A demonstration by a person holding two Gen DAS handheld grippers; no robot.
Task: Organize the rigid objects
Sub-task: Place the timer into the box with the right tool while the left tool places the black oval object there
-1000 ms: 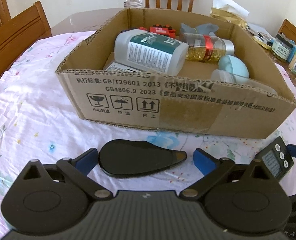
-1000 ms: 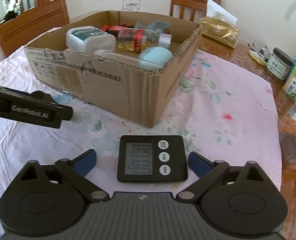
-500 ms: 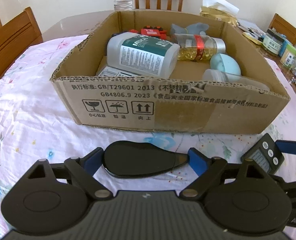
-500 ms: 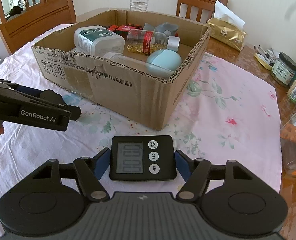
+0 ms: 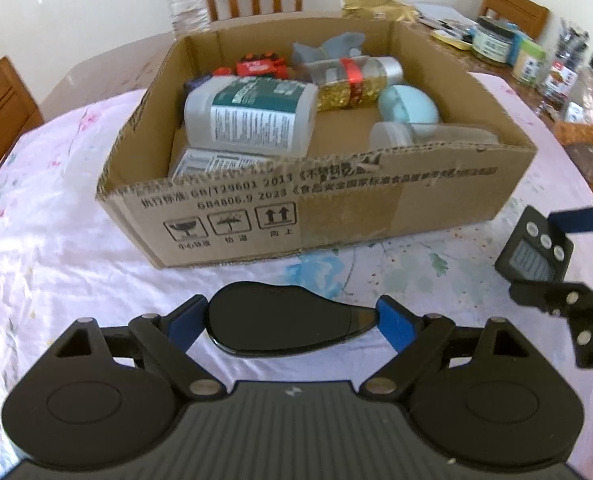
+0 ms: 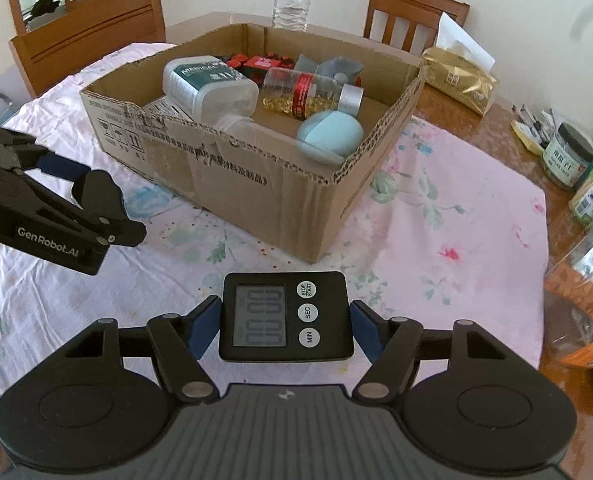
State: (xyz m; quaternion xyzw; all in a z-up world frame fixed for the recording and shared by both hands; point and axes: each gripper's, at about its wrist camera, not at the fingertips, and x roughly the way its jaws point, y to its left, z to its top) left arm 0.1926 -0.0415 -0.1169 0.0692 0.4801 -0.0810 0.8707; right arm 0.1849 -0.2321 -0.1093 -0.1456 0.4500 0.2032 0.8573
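The left gripper (image 5: 292,318) has its blue pads pressed on the ends of a glossy black teardrop-shaped plastic case (image 5: 286,320), held just above the flowered tablecloth (image 5: 48,240) before the open brown cardboard box (image 5: 336,216). It looks light, stiff and slick, so gripping the broad end seems safer than the taper. The right gripper (image 6: 286,326) clamps a flat black digital kitchen timer (image 6: 286,316) by its side edges; light, rigid, its screen best left untouched. I count one case, one timer, one box, with about seven items inside.
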